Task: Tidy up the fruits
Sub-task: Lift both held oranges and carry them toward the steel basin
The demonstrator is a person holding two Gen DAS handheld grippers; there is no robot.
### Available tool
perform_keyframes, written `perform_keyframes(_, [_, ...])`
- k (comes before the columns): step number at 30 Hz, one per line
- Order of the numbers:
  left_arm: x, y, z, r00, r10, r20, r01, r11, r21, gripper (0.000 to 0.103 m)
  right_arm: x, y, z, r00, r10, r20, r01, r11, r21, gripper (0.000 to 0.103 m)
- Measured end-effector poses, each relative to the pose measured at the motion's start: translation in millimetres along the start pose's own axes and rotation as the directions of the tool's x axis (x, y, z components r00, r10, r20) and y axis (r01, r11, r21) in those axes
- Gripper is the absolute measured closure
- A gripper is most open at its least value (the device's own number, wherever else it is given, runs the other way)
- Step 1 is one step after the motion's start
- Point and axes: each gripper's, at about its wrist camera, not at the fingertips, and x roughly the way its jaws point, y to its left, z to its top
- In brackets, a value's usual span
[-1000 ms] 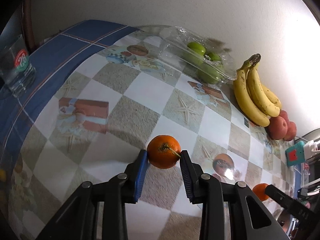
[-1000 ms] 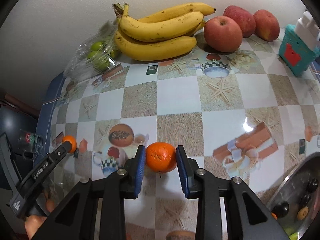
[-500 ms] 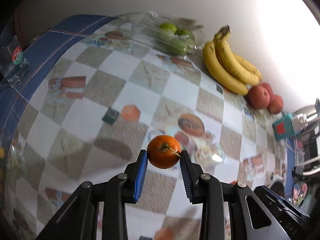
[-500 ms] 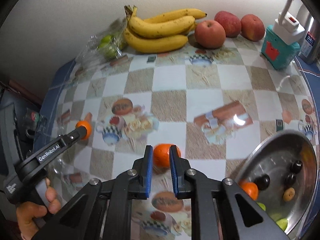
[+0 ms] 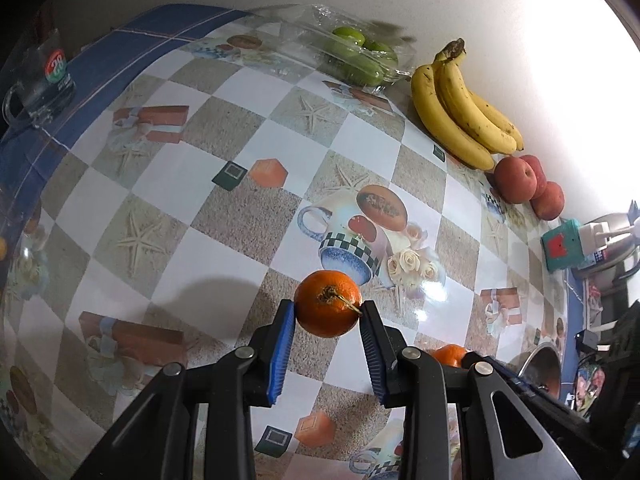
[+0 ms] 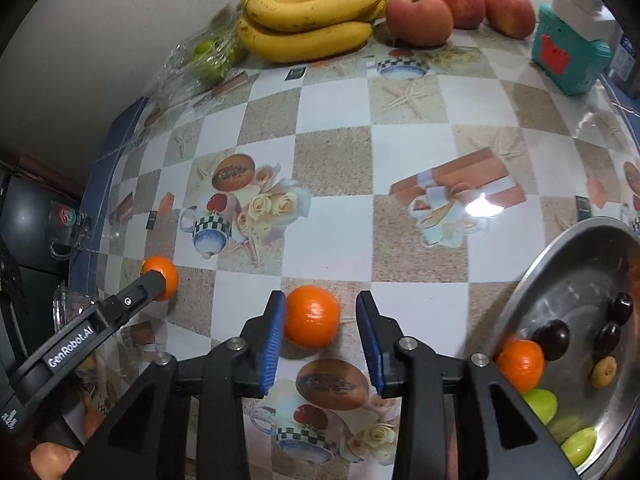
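Two mandarins are being handled at once. One mandarin (image 5: pixel 328 304) is clamped between the blue pads of the left gripper (image 5: pixel 328 314) and is carried above the checked tablecloth (image 5: pixel 280 136). Its skin is bright orange and a short dry stem is seen on top, reaching the right pad.

The second mandarin (image 6: pixel 312 322) is found between the jaws of the right gripper (image 6: pixel 320 320). These jaws have just been opening. The left pad is touching the fruit or is very close to it, while a clear gap is seen at the right pad, so the fruit is not gripped. It seems to rest on the cloth, but this cannot be told surely.

The step in hand is judged to be the gathering of the mandarins. A metal bowl (image 6: pixel 560 264) is seen at the near right, with another mandarin (image 6: pixel 520 364), green fruits and small dark fruits in it. At the far edge, by the wall, bananas (image 6: pixel 312 20) and apples (image 6: pixel 420 18) are laid in a row.

For the next move, probably the right jaws must be closed squarely on the loose fruit, because a round fruit can roll away easily.
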Motion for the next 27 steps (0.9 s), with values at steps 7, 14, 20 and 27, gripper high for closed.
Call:
perform_keyframes(7, [5,7,2,1.0,-0.021,-0.023,0.02,0.999,-0.034,0.067,16,5,-3,0.998,-0.044,-0.038,0.043,0.999,-0.023,0.06])
perform_keyframes(14, [5,6,3,0.999,-0.027,-0.024,0.026,0.999,-0.037,0.067,16,4,-2,0.999,-0.031,-0.027,0.03,0.999,-0.019,0.062])
perform_keyframes(20, [4,3,5,0.998,-0.049,-0.025,0.048,0.998,-0.034,0.067,-2,16,-11,0.997,-0.072,0.034,0.075,0.993,-0.096,0.063])
perform_keyframes(27, [-1,-12,0,0.999,-0.048,-0.019,0.048,0.999,0.015,0.067,-36,24,-28,0.986,-0.12,0.117,0.136,0.98,-0.142,0.063])
